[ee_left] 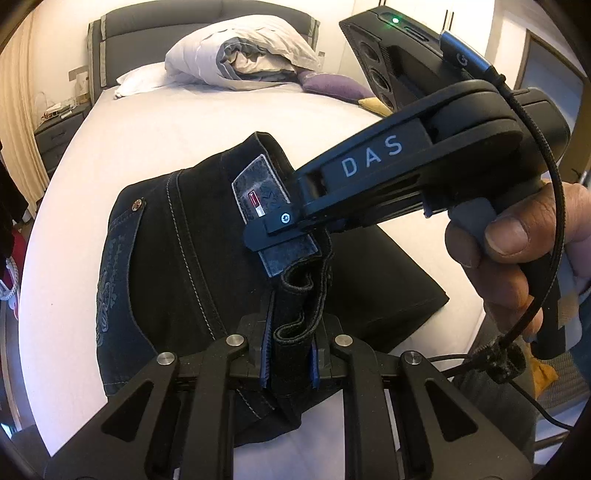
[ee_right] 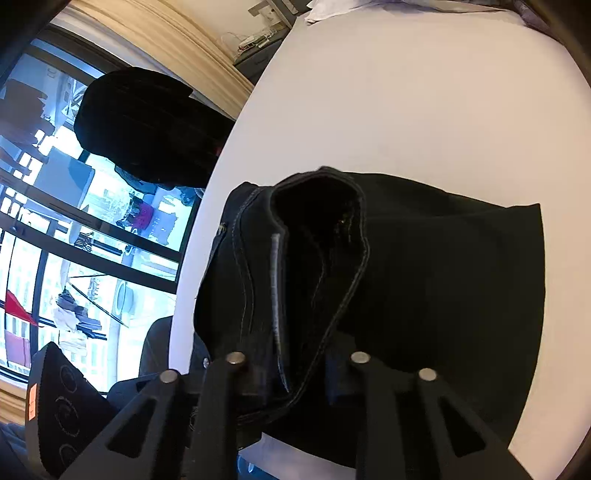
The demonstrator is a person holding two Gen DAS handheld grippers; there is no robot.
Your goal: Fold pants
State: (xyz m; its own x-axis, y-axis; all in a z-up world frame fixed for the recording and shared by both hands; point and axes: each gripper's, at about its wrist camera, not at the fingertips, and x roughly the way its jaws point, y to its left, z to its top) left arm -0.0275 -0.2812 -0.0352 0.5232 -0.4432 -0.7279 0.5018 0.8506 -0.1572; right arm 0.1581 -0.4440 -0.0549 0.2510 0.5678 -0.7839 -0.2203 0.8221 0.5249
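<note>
Left gripper (ee_left: 290,363): jaws clamped on the bunched waistband of the pants (ee_left: 177,258), blue pads pressing the denim on both sides. Right gripper (ee_left: 280,229): comes in from the right in the left view, tips pinched on the same waistband just beside the grey label patch (ee_left: 258,195), a bit further along from my left grip. In its own view the right gripper (ee_right: 295,376) has the waistband fold running up between the jaws; fabric there is too dark to see the pads clearly, but the left view shows it clamped. My right hand (ee_left: 517,251) wraps the handle, thumb on the grey trigger, black cable (ee_left: 546,206) looping around it.

Pants: dark denim, waist end lifted between the two grippers, back pocket with stitched pattern and a rivet (ee_left: 138,205) hanging to the left. The rest lies flat on the white bed (ee_left: 184,122) under and right of the grips, folded edge reaching near the bed's right side.

Further back: rolled duvet (ee_left: 243,55) and white pillow (ee_left: 142,79) at the grey headboard (ee_left: 166,14), purple cushion (ee_left: 332,85) beside them. Nightstand (ee_left: 59,133) left of bed. Window (ee_right: 74,221) past the bed edge in the right view, dark garment (ee_right: 147,125) hanging in front of it.
</note>
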